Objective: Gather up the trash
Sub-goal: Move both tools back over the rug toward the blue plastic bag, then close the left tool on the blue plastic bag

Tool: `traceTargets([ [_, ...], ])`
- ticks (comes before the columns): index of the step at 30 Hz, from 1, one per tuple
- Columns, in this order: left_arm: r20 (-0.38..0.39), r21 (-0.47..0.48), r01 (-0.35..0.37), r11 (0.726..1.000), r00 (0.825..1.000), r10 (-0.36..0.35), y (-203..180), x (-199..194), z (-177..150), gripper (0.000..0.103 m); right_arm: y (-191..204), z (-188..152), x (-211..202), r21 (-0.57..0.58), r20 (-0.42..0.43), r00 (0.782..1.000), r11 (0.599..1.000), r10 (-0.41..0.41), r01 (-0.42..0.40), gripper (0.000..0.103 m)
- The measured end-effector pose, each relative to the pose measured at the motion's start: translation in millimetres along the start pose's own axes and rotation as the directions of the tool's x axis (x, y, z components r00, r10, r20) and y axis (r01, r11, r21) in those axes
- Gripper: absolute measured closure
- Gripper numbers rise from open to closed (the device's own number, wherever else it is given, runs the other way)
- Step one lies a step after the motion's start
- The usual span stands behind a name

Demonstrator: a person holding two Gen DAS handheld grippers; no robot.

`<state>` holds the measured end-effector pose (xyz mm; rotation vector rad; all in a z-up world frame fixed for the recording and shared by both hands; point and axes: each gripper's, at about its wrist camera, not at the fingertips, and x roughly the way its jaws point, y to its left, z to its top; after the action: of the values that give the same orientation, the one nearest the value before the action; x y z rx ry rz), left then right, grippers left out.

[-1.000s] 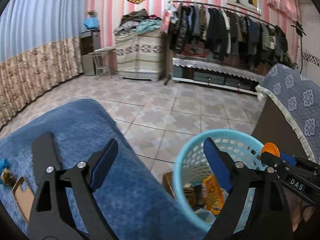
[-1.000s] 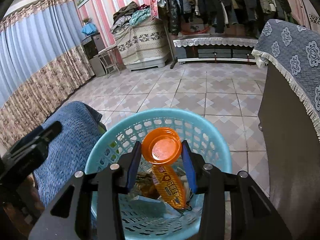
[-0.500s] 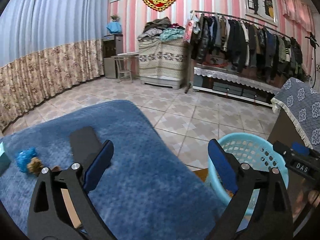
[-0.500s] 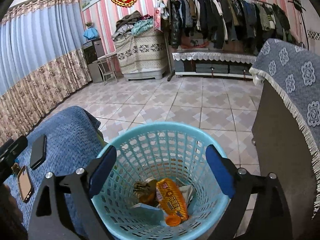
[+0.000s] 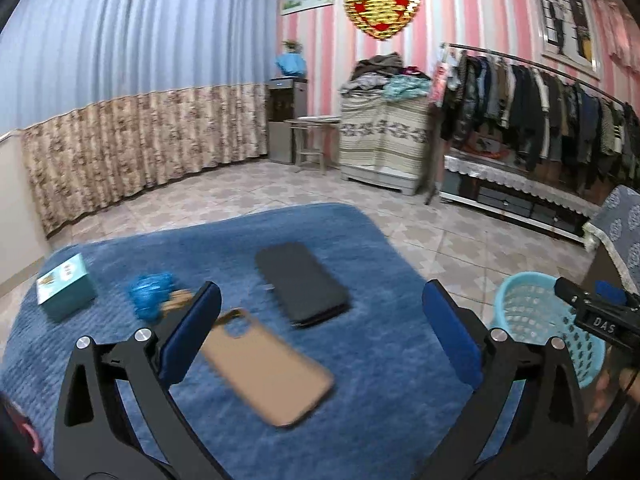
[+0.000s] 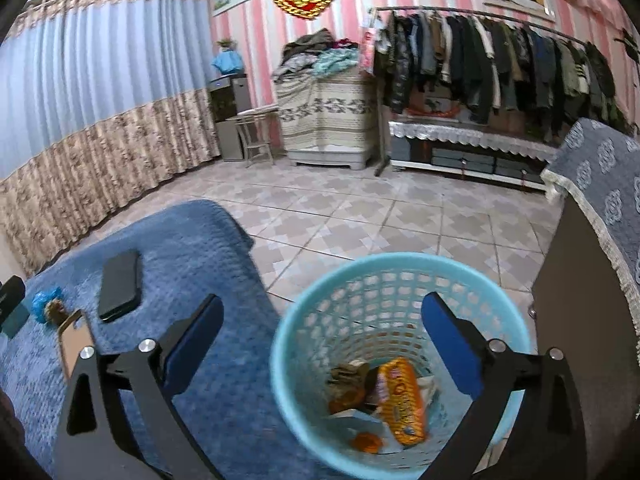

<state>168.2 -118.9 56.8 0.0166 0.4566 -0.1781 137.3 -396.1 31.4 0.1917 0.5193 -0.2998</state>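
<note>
Left wrist view: I'm holding my left gripper (image 5: 320,316) over the blue blanket (image 5: 384,364), jaws spread wide and gripping nothing. Between the blue pads (image 5: 190,338) a tan phone case (image 5: 268,368) is lying flat, slightly blurred, and a black phone (image 5: 302,284) is sitting just beyond it. Further left, a crumpled blue wrapper (image 5: 150,296) is lying next to a small brownish scrap (image 5: 180,298); can't tell what the scrap is. A teal box (image 5: 66,286) is sitting near the blanket's left edge. At the right edge the turquoise trash basket (image 5: 516,308) is standing on the tiled floor (image 5: 420,224) beside the blanket, with my other tool partly covering it. Right wrist view: I'm holding my right gripper (image 6: 322,344) above the basket (image 6: 316,308), jaws fully apart and carrying nothing. Down in the basket an orange snack packet (image 6: 402,400) is lying next to an orange cap (image 6: 366,442), some brown crumpled trash (image 6: 348,376) and white paper scraps (image 6: 430,386). To the left on the blanket (image 6: 208,248) I'm seeing the black phone (image 6: 120,284), the tan case (image 6: 76,342) and the blue wrapper (image 6: 44,302) with the brown scrap (image 6: 56,310) touching it. A dark cabinet under a grey patterned cover (image 6: 600,184) is standing just right of the basket.
</note>
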Motion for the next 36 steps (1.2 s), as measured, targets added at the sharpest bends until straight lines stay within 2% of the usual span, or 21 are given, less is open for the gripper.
traceTargets([
  [6, -0.024, -0.055, -0.094, 0.994, 0.995, 0.093, 58.3, -3.6, -9.8, 0.006, 47.0, -6.6, 4.3, -0.091, -0.029, 0.998, 0.994, 0.056, -0.058, 0.005],
  [9, -0.028, -0.067, -0.153, 0.986, 0.988, 0.152, 87.0, -6.2, -15.5, 0.006, 65.8, -9.7, 7.4, -0.13, -0.046, 0.995, 0.987, 0.09, -0.095, 0.005],
  [18, -0.089, -0.11, -0.259, 0.96, 0.964, 0.25, 157.0, 1.2, -36.8, 0.006, 107.0, -17.9, 14.0, -0.214, -0.098, 0.985, 0.963, 0.144, -0.162, 0.005],
  [23, -0.118, -0.141, -0.261, 0.955, 0.962, 0.246, 181.5, 24.4, -38.8, 0.006, 126.4, -22.3, 17.4, -0.272, -0.12, 0.982, 0.946, 0.146, -0.174, 0.005],
  [28, -0.146, -0.185, -0.217, 0.958, 0.971, 0.191, 192.1, 57.8, -29.7, 0.007, 133.7, -24.5, 21.9, -0.261, -0.152, 0.975, 0.945, 0.163, -0.198, 0.005],
  [33, -0.176, -0.165, -0.201, 0.966, 0.969, 0.171, 196.7, 97.0, -17.3, 0.015, 141.9, -26.5, 28.0, -0.266, -0.17, 0.971, 0.942, 0.166, -0.207, 0.005],
  [36, -0.222, -0.17, -0.185, 0.968, 0.964, 0.146, 201.0, 119.7, -21.1, 0.03, 145.0, -27.9, 32.4, -0.265, -0.185, 0.968, 0.94, 0.168, -0.214, 0.005],
])
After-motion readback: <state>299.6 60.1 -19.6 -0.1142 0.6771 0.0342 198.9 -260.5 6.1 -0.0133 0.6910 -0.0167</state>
